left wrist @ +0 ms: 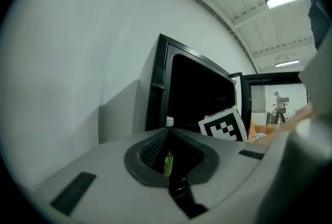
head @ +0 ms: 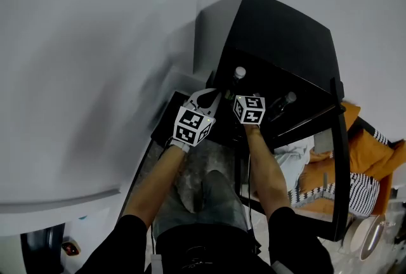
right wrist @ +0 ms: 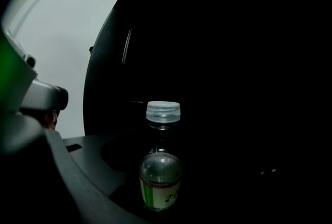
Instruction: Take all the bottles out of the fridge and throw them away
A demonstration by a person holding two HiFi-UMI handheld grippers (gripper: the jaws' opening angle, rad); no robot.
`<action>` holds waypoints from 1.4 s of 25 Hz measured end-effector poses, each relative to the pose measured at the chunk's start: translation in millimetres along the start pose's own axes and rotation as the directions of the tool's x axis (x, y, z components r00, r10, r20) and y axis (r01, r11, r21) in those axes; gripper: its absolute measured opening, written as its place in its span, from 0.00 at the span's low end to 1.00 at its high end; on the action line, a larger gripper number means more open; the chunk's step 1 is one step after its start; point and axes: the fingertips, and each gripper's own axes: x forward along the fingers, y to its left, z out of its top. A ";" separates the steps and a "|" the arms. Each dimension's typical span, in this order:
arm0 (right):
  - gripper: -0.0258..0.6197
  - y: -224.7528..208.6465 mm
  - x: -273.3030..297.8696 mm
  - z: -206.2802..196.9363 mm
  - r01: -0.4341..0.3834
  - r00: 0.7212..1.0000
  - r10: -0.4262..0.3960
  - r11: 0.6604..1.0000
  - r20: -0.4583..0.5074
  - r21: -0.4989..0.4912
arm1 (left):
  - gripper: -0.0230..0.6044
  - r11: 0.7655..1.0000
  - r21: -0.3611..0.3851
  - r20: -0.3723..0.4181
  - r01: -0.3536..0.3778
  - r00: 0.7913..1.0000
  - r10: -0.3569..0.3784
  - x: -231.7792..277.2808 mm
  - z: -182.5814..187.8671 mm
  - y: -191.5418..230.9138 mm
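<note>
Bottle (right wrist: pixel 162 166), clear, with a pale screw cap (right wrist: pixel 163 112) and a green-and-white label (right wrist: pixel 160 191), is seen standing upright inside the dark fridge (head: pixel 285 32), straight ahead of the right hand-held gripper (head: pixel 243 94) and centred in its view. The one jaw that can be made out in the gloom runs along the bottle's left side and stands apart from it, while the other is lost in the dark; the jaws are thus spread wide, with the bottle in the space between them but not clamped. The left hand-held gripper (left wrist: pixel 167 134) is found just beside the right one, at the fridge's open front; its jaws are brought together at the tips and nothing is gripped. The cap is seen just over those closed tips and a sliver of green through the slot beneath them, so the bottle is placed beyond that gripper, not in it; the right gripper's marker cube (left wrist: pixel 223 125) is seen close by on its right. A second bottle (head: pixel 287 99) is stood further right in the fridge, untouched by either gripper; the fridge door (head: pixel 338 152) is swung open at the right, and a plain grey wall (head: pixel 95 44) is seen at the left.
</note>
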 end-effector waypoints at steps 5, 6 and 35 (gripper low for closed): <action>0.36 6.0 2.5 2.1 0.035 0.999 -0.033 0.999 0.041 -0.038 | 0.04 1.000 0.011 0.005 0.010 1.000 -0.010 -0.7 -4.1 3.1; 0.35 7.5 1.8 2.4 0.036 0.998 -0.034 0.999 0.047 -0.040 | 0.04 1.000 0.012 0.006 0.013 1.000 -0.013 -0.7 -4.7 3.1; 0.34 75.9 -173.1 140.8 0.089 0.995 -0.088 0.996 -0.053 0.016 | 0.04 0.997 -0.034 -0.095 0.073 0.993 -0.076 -86.3 159.8 -41.7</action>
